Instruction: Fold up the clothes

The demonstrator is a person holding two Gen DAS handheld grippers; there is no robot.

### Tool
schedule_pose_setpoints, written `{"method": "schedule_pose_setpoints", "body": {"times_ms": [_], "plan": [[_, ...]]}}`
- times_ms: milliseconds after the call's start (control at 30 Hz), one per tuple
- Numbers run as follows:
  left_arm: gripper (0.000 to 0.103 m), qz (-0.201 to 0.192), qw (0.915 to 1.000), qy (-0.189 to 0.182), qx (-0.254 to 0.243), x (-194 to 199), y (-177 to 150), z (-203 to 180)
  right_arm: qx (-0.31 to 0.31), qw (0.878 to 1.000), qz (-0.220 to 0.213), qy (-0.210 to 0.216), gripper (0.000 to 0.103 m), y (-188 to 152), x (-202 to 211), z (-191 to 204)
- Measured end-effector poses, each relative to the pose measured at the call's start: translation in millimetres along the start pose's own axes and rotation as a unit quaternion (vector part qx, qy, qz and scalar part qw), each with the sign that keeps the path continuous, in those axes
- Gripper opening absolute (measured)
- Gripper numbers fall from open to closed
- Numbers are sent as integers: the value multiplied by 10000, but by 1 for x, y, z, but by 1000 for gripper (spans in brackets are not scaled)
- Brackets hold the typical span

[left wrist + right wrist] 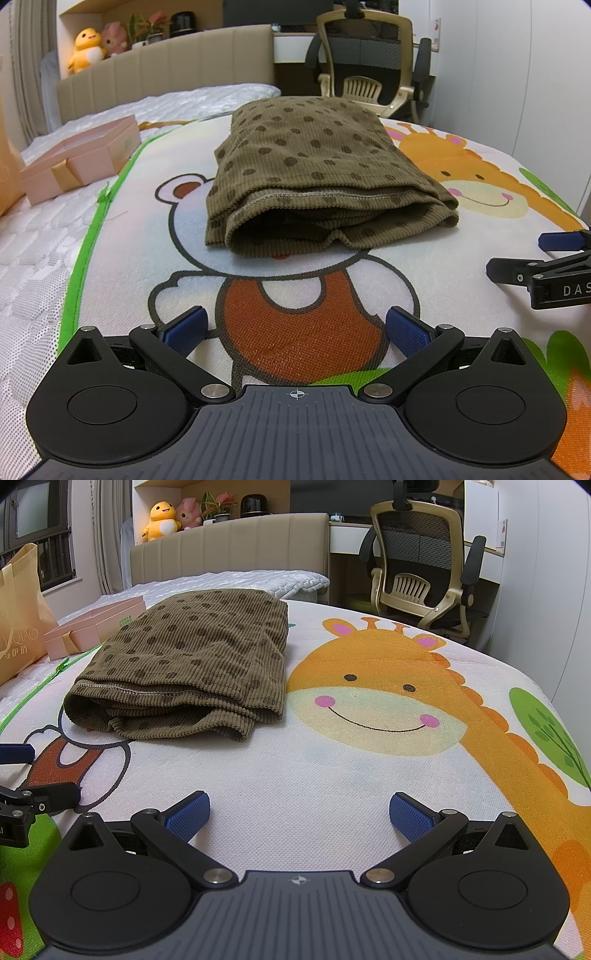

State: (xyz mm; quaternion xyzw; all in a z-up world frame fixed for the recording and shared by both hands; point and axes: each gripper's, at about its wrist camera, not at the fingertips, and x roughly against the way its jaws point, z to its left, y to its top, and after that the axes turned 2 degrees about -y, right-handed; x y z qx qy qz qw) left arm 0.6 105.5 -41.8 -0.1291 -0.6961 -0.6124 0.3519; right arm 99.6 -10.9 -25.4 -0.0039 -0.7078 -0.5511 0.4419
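Pink cardboard gift box (79, 162): sat near the bed's left edge.
Left gripper (298, 328): spread wide, empty, above the cartoon-print bed mat (369, 280).
Folded olive-brown dotted corduroy garment (314, 173): lay on the mat, mid-bed, apart from both grippers.
Right gripper (299, 812): spread wide, empty, by the giraffe print.

The folded olive-brown dotted garment (314, 162) is ribbed, matt corduroy-like cloth with a stitched hem; the cartoon-printed play mat (332, 775) beneath it shows a coarse woven, matt weave; the left gripper (295, 328) is matt black plastic with dull metal pivot pins; its blue fingers (406, 330) carry finely textured pads; the pale pink gift box (85, 158) looks like smooth card.
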Motion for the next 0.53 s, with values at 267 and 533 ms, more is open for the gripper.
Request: {"method": "schedule_pose_setpoints", "body": {"times_ms": [267, 533], "plan": [[103, 1, 10000, 3, -2, 0, 0, 0, 0, 10000, 0, -3, 103, 0, 0, 0], [103, -6, 10000, 7, -15, 0, 1, 0, 0, 10000, -1, -2, 103, 0, 0, 0]]}}
